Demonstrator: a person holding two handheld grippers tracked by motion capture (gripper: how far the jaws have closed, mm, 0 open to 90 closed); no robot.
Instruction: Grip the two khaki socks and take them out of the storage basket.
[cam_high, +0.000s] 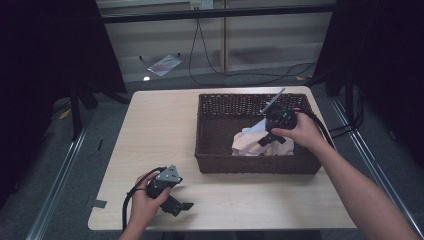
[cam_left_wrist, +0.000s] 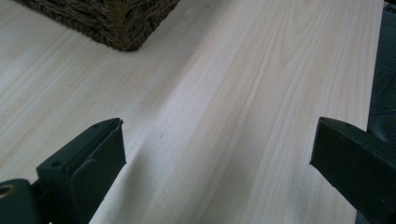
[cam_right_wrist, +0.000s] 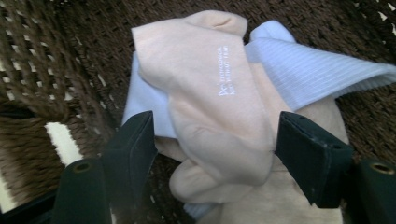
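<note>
Right gripper view: peach-coloured knitted sock (cam_right_wrist: 210, 107) with small white lettering, draped over a pale blue ribbed cloth (cam_right_wrist: 308, 70) on the floor of a dark brown woven wicker basket (cam_right_wrist: 42, 70). Sock folded, lying between the two black jaws of the right gripper (cam_right_wrist: 215, 149); jaws partly closed around it, pads beside the fabric but not clearly pressing it, so no firm hold yet. High view: same bundle (cam_high: 252, 142) at the near right of the basket (cam_high: 210, 125), right gripper (cam_high: 272, 137) lowered into it from above; left gripper (cam_high: 182, 206) resting near the front edge of the light wooden table (cam_high: 160, 125), well apart from the basket. Left gripper view: jaws spread wide over bare tabletop, nothing between them. Likely risks: pinching the blue cloth together with the sock, since the two overlap; catching a single fold only, letting the sock slip free on lifting; snagging a jaw on the wicker weave.
</note>
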